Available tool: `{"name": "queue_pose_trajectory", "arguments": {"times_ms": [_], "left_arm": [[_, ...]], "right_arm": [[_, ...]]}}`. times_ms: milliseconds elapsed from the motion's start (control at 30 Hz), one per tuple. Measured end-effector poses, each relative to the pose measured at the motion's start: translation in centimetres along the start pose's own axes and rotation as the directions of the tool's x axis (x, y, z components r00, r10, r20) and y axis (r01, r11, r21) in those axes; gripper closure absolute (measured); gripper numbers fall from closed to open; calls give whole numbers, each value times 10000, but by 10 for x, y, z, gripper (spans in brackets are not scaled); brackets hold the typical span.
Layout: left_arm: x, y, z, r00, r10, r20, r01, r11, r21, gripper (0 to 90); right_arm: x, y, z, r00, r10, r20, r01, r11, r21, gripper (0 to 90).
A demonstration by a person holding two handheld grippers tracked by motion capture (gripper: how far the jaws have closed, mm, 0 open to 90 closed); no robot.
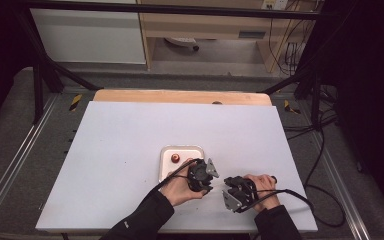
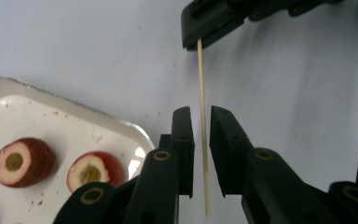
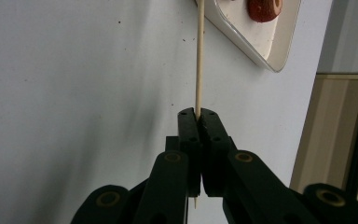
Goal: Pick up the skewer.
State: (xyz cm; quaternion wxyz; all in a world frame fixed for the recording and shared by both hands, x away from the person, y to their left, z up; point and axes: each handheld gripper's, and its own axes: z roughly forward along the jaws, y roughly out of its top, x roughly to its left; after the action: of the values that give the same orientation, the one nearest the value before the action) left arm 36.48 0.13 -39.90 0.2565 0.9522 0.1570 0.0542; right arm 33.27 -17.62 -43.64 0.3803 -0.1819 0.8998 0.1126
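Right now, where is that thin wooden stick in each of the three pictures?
High view: too thin to make out; it should lie between the two grippers, right of the white tray.
Left gripper view: wooden stick stands mid-frame between the open jaws.
Right gripper view: stick rises from the shut jaws, centre top.
Shared landmark: the tray with fruit pieces.

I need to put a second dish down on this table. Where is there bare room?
The table is bare left of the tray, behind it up to the wooden edge, and at far right. It is crowded near the front, where the left gripper and right gripper meet over the skewer.
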Motion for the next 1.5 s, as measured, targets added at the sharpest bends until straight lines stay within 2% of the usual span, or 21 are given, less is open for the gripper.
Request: {"name": "queue_pose_trajectory", "arguments": {"times_ms": [100, 133, 167, 200, 233, 333, 500, 533, 567, 767, 967, 1033, 1067, 1100, 1167, 1200, 1233, 1300, 1367, 1433, 1500], "left_arm": [[2, 1, 2, 9999, -105, 26, 104, 9989, 448, 786], [2, 1, 2, 9999, -105, 26, 104, 9989, 448, 791], [2, 3, 3, 9998, -201, 18, 199, 9973, 712, 805], [3, 3, 4, 9997, -220, 71, 213, 9960, 872, 808], [3, 3, 4, 9997, -220, 71, 213, 9960, 872, 815], [2, 5, 9, 9994, -295, 155, 272, 9913, 1291, 843], [2, 6, 13, 9994, -296, 156, 267, 9868, 1594, 872], [2, 6, 13, 9994, -313, 141, 286, 9862, 1629, 875], [2, 6, 13, 9993, -340, 124, 315, 9857, 1654, 878], [1, 7, 13, 9983, -577, 64, 554, 9805, 1887, 888], [0, 6, 11, 9984, -549, -119, 561, 9851, 1627, 890], [-1, 3, 10, 9981, -600, -103, 609, 9870, 1485, 890], [-1, 2, 9, 9980, -620, -130, 632, 9877, 1431, 890], [-1, 0, 8, 9977, -638, -209, 661, 9882, 1379, 890], [-1, -2, 8, 9974, -677, -261, 705, 9891, 1296, 890], [-1, -6, 6, 9969, -702, -357, 738, 9910, 1120, 890], [-1, -8, 4, 9966, -673, -472, 722, 9912, 1106, 890], [-1, -10, 3, 9961, -698, -544, 750, 9921, 1002, 890], [0, -14, 0, 9951, -820, -554, 863, 9930, 803, 890], [-1, -22, -5, 9915, -1064, -751, 1103, 9926, 498, 890], [-1, -25, -7, 9903, -1138, -793, 1167, 9927, 322, 889]], "right_arm": [[-1, 3, 1, 9998, -197, 47, 196, 9998, 54, 894], [-2, 4, 1, 9997, -231, 57, 230, 9997, 80, 894], [-3, 5, 1, 9992, -384, 105, 383, 9992, 101, 894], [-3, 5, 1, 9995, -322, 73, 321, 9993, 183, 894], [-4, 6, 1, 9988, -476, 91, 474, 9987, 210, 894], [-5, 8, 1, 9978, -642, 133, 638, 9976, 281, 894], [-6, 11, 2, 9946, -1027, 141, 1021, 9941, 376, 894], [-5, 11, 1, 9955, -941, 118, 935, 9947, 424, 894], [-6, 11, 2, 9934, -1141, 155, 1135, 9930, 342, 894], [-6, 13, 1, 9926, -1206, 123, 1200, 9921, 374, 893], [-8, 13, 0, 9958, -888, 207, 882, 9957, 284, 876], [-10, 11, -1, 9996, -169, 208, 166, 9997, 174, 813], [-11, 9, -2, 9984, 499, 265, -503, 9986, 141, 753], [-12, 7, -3, 9926, 1181, 287, -1183, 9930, 58, 688], [-15, 2, -5, 9747, 2206, 357, -2208, 9753, 24, 622], [-16, -1, -6, 9633, 2665, 318, -2665, 9638, -27, 574], [-16, -4, -6, 9455, 3245, 282, -3244, 9459, -71, 539], [-17, -10, -8, 9075, 4199, 135, -4197, 9075, -161, 478], [-18, -15, -10, 8596, 5109, -48, -5107, 8590, -359, 421], [-18, -20, -11, 8048, 5933, -171, -5934, 8036, -466, 356], [-18, -25, -12, 7564, 6533, -315, -6540, 7549, -488, 321]]}}
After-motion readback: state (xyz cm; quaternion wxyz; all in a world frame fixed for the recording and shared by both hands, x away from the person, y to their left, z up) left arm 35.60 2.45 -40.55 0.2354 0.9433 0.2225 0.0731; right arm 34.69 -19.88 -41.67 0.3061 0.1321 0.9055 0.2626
